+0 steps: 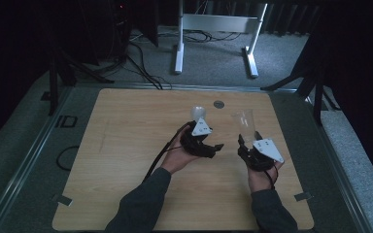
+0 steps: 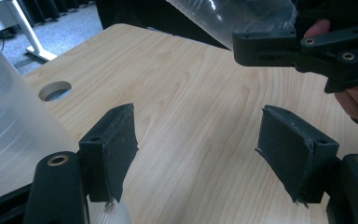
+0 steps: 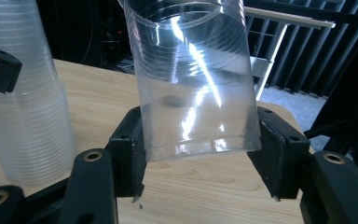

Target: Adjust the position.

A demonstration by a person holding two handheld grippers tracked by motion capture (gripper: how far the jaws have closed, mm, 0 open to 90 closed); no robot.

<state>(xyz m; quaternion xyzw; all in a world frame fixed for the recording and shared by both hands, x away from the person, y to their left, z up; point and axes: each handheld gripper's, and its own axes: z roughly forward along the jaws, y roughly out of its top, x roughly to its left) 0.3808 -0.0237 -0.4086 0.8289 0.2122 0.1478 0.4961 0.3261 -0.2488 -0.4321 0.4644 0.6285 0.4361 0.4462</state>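
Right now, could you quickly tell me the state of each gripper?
Left gripper: open, nothing between its jaws; stack of cups beside it.
Right gripper: closed on the base of a clear plastic cup.

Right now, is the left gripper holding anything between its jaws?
No: in the left gripper view the left gripper has only bare wooden table between its jaws, and the stack of cups stands outside them.
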